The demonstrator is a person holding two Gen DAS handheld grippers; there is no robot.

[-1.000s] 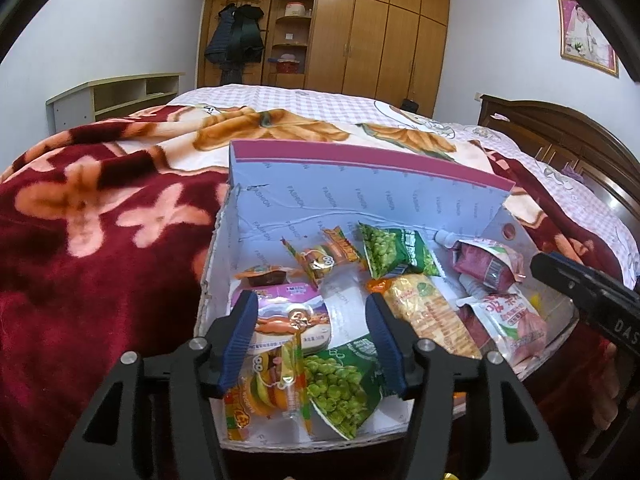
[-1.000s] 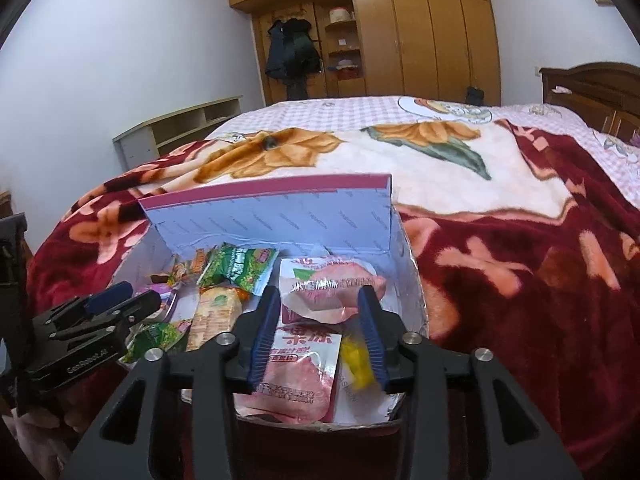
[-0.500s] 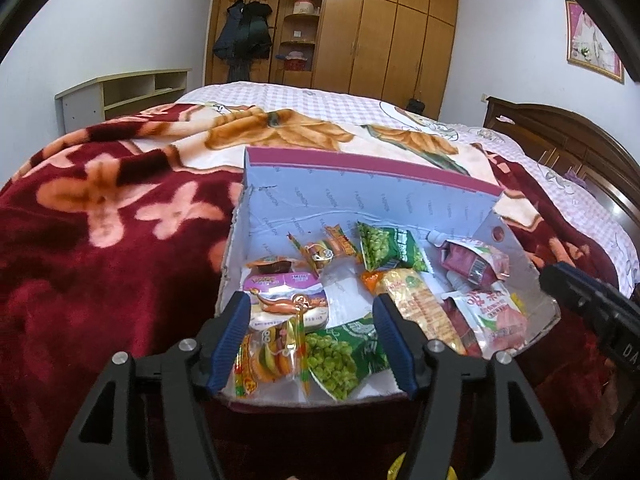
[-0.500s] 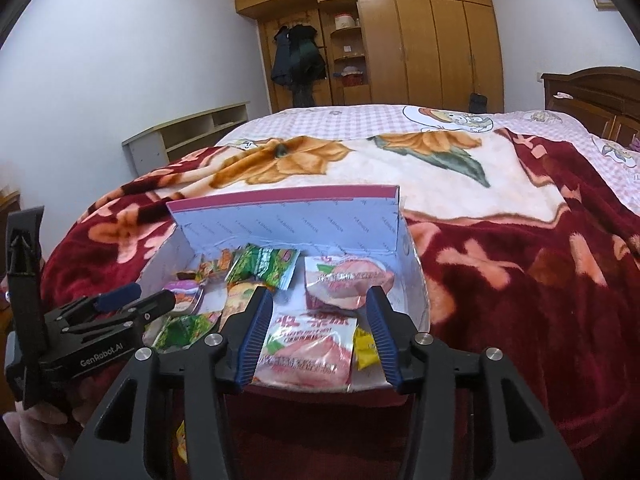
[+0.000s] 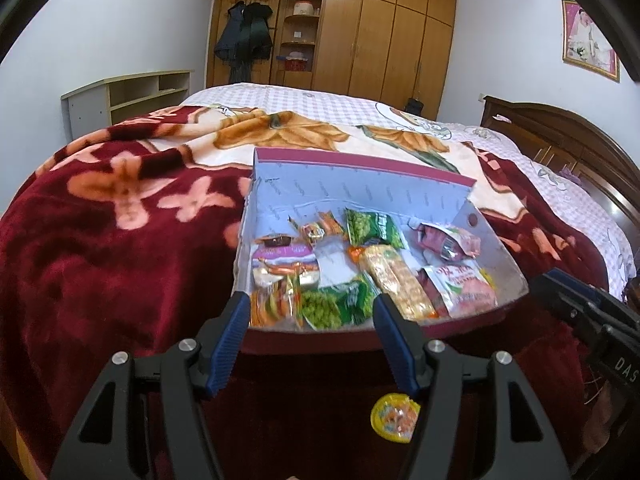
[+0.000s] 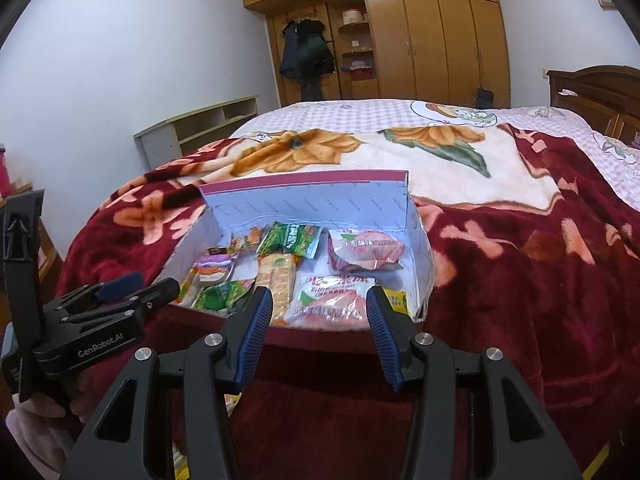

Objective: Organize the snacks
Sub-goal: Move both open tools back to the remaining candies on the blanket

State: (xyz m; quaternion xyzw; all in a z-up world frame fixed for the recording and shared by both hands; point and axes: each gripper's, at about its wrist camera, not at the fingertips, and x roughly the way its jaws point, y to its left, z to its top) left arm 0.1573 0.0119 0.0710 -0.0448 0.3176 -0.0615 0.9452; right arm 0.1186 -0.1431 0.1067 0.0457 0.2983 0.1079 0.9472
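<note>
An open cardboard box (image 5: 360,184) with a maroon rim lies on the bed and holds several snack packets: green pea bags (image 5: 372,226), a yellow cracker pack (image 5: 396,276), pink pouches (image 5: 466,290). The box also shows in the right wrist view (image 6: 312,200), with a pink pouch (image 6: 332,300) at its front. My left gripper (image 5: 310,312) is open and empty, in front of the box's near edge. My right gripper (image 6: 318,304) is open and empty, also before the near edge. A small round yellow jelly cup (image 5: 394,418) lies on the blanket outside the box, below the left gripper.
The bed carries a dark red floral blanket (image 5: 100,248). A wooden headboard (image 5: 560,136) is at the right, wardrobes (image 5: 380,32) at the back, a low shelf (image 5: 128,96) at the left wall. The left gripper shows in the right wrist view (image 6: 104,308).
Both grippers have drawn back from over the box toward the near side and stay open. The jelly cup on the blanket has come into view.
</note>
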